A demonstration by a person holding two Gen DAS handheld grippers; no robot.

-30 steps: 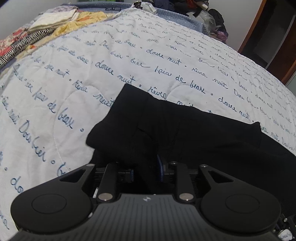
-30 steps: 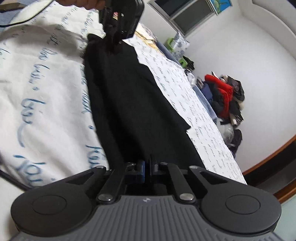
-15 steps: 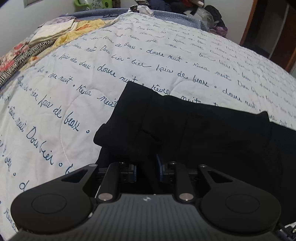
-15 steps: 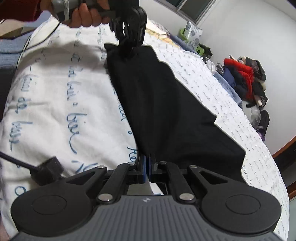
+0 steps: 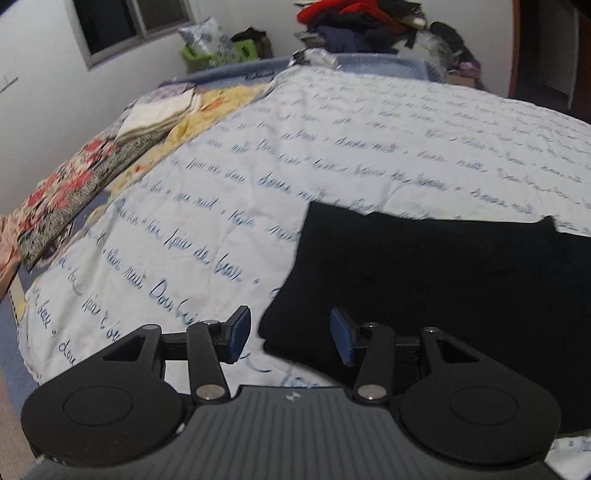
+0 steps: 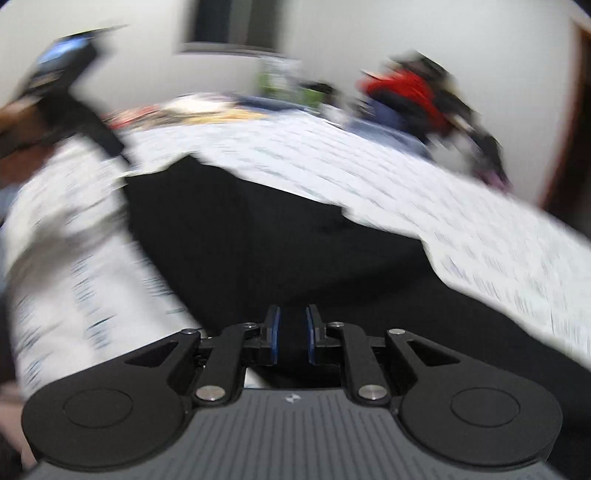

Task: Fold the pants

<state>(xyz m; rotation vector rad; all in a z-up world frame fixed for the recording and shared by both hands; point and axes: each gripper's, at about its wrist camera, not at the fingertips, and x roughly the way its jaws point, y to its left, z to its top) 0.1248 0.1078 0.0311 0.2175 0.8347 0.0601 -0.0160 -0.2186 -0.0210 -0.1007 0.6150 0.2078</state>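
Note:
The black pants (image 5: 424,280) lie folded flat on the white quilt (image 5: 258,166) with blue script. My left gripper (image 5: 290,338) hovers just off their near left corner. Its jaws are opening and stand wide, with nothing pressed between the pads. In the blurred right wrist view the pants (image 6: 258,240) spread ahead of my right gripper (image 6: 292,336). Its jaws are opening, with a narrow gap between the blue pads (image 6: 275,334) and only dark cloth seen behind it. The left gripper (image 6: 70,92) shows there too, at the upper left, held by a hand.
Folded cloths (image 5: 155,118) and a floral fabric (image 5: 62,192) lie along the bed's left edge. A heap of clothes (image 5: 369,22) is piled beyond the far end. A window (image 5: 129,22) is in the wall at the left, a dark doorway (image 5: 546,48) at the right.
Both grippers were shut on the pants' edge; now both have let go and drawn back and up. The pants lie flat. The right view has rolled and blurred.

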